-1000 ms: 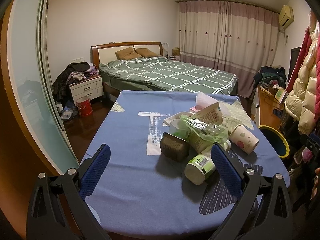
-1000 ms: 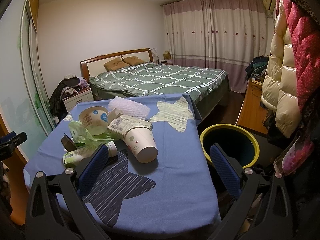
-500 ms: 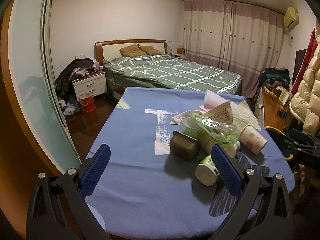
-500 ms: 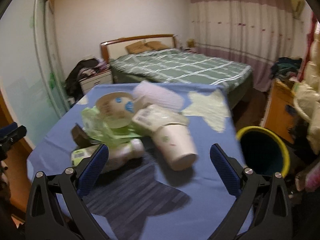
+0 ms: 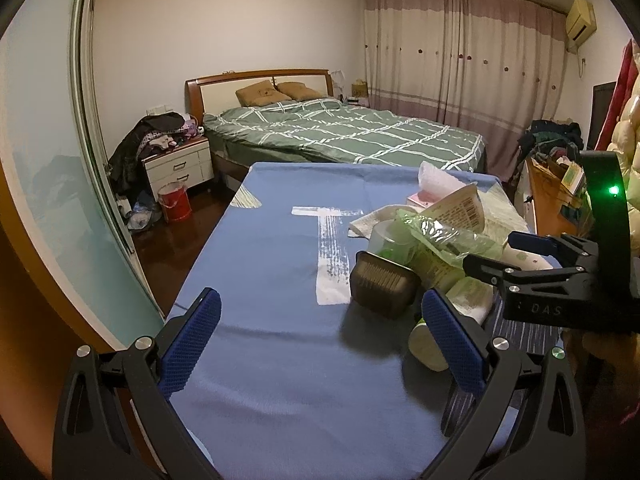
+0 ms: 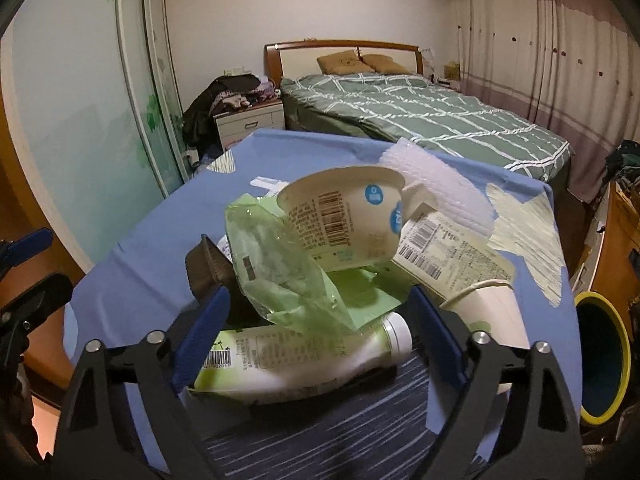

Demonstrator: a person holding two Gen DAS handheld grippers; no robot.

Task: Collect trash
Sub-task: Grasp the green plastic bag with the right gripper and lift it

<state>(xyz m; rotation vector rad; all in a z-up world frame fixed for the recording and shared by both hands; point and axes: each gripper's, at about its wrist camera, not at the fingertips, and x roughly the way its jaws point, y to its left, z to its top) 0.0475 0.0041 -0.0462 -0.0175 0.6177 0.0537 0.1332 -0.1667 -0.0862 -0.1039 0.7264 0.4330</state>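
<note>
- Table [image 5: 280, 264], one, under a blue cloth with pale star and stripe prints; all the trash sits heaped toward its right end.
- Left gripper [image 5: 320, 344], one: fingers spread wide, nothing between them, hovering over bare cloth left of the heap.
- Brown tray [image 5: 384, 286], one, ribbed, at the left edge of the heap.
- Green plastic bag [image 6: 280, 268], one, crumpled, draped across the heap's middle.
- Yogurt bottle [image 6: 304, 354], one, white and green, on its side at the near edge of the heap.
- Right gripper [image 6: 320, 340], one: fingers spread either side of the bottle, not pinching it.
- Printed tub [image 6: 344, 216], one, tipped on top of the heap.
- Flat carton [image 6: 448, 256], one, barcoded, right of the tub.
- Paper cup [image 6: 492, 312], one, on its side at the heap's right edge.
- Bubble wrap [image 6: 436, 184], one roll, behind the heap.
- Bin [image 6: 604, 360], one, yellow-rimmed, on the floor right of the table.
- Bed [image 5: 344, 136], one, green checked cover and two pillows, beyond the table.
- Nightstand [image 5: 178, 164], one, piled with clothes, beyond the table's left side.
- Curtains [image 5: 460, 68] across the far right wall.
</note>
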